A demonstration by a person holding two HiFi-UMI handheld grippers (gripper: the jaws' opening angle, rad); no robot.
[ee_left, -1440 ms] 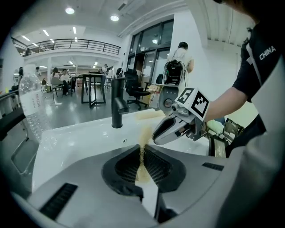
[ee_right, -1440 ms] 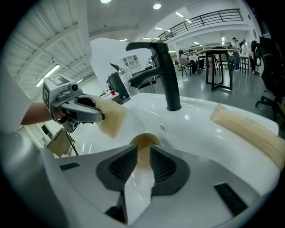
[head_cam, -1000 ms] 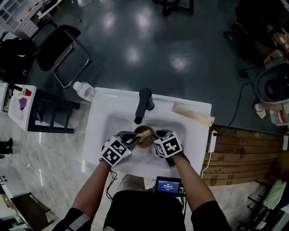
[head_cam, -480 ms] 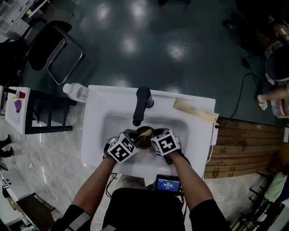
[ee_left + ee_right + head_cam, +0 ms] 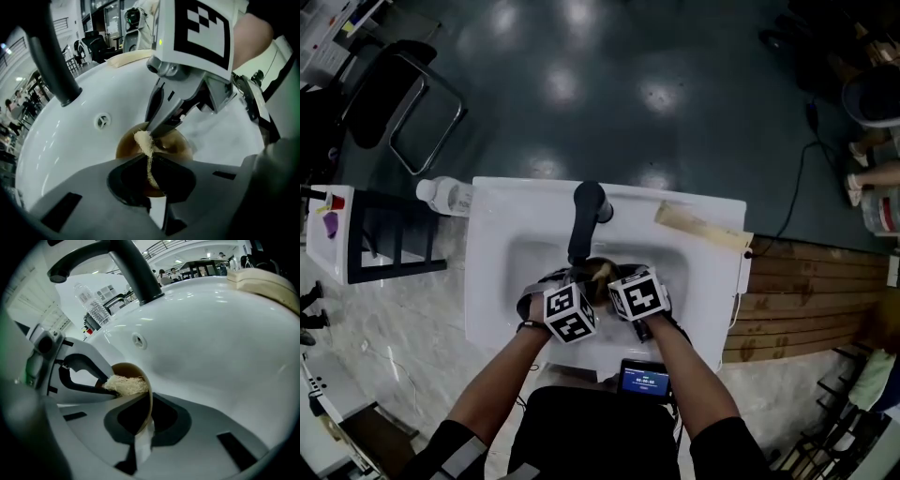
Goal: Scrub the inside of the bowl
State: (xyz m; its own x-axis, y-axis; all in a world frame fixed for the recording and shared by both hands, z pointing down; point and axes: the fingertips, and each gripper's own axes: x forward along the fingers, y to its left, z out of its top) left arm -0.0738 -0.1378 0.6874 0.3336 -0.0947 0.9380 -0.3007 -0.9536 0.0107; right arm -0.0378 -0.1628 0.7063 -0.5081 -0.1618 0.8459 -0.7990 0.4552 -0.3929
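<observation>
As my right gripper (image 5: 147,401) closes on the rim of the bowl (image 5: 129,369), in the sink (image 5: 502,281) at mid-frame, my left gripper (image 5: 149,157) pinches a soft scrubber (image 5: 143,140). I judge the bowl stiff, light and slippery, so the rim is the place to grip.

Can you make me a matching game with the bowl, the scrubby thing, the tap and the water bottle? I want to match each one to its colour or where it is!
Things:
1. bowl
2. scrubber
3. faucet
4. water bottle

Colour or place:
a. see-through, at the far left corner of the sink
b. black
c. brown
d. pale and stringy

Right pairs: 1-c, 2-d, 3-b, 4-a.
</observation>
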